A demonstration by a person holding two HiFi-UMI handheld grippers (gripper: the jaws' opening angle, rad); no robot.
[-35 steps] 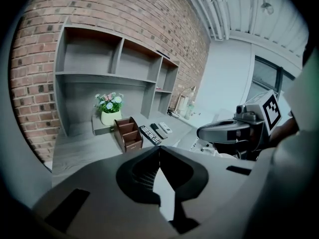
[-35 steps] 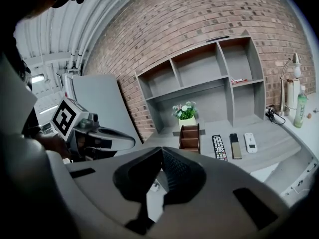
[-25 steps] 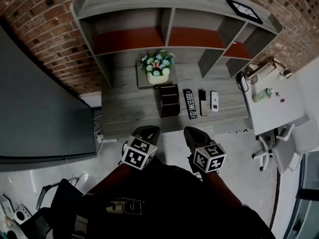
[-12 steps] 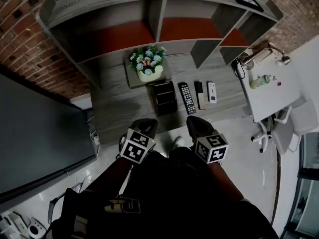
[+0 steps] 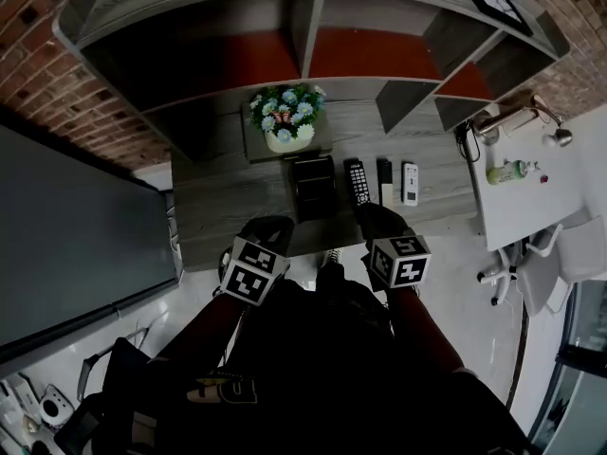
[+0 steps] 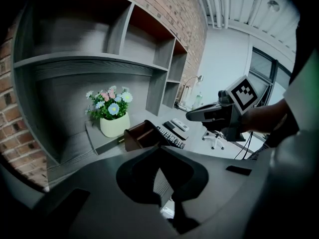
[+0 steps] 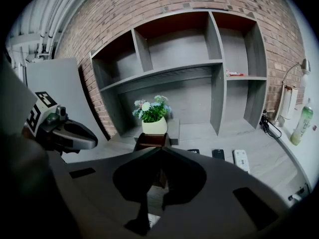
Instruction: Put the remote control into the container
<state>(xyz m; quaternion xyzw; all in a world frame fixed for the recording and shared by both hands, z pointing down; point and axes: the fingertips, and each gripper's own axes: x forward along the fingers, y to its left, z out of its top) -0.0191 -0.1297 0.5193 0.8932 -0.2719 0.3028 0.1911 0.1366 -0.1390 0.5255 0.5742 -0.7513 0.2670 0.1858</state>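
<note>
A long black remote control [image 5: 358, 181] lies on the grey desk [image 5: 228, 207], just right of the dark brown container [image 5: 313, 186]. A second dark remote [image 5: 384, 180] and a white remote [image 5: 410, 183] lie further right. My left gripper [image 5: 270, 227] hangs shut and empty over the desk's front edge, left of the container. My right gripper [image 5: 377, 218] is shut on nothing, at the front edge below the remotes. In the left gripper view the container [image 6: 144, 133] and black remote [image 6: 171, 136] lie beyond the shut jaws. The right gripper view shows the container [image 7: 152, 139] straight ahead and the white remote [image 7: 241, 159] to its right.
A white pot of flowers [image 5: 285, 121] stands behind the container, under a shelf unit [image 5: 313, 55] with open compartments. A white side table [image 5: 522, 197] with a bottle [image 5: 510, 171] and a lamp is at the right. A dark panel [image 5: 66, 245] stands to the left.
The person has stepped closer to the desk. Both grippers have moved forward to its front edge, still shut and empty. The remotes and container have not moved.
</note>
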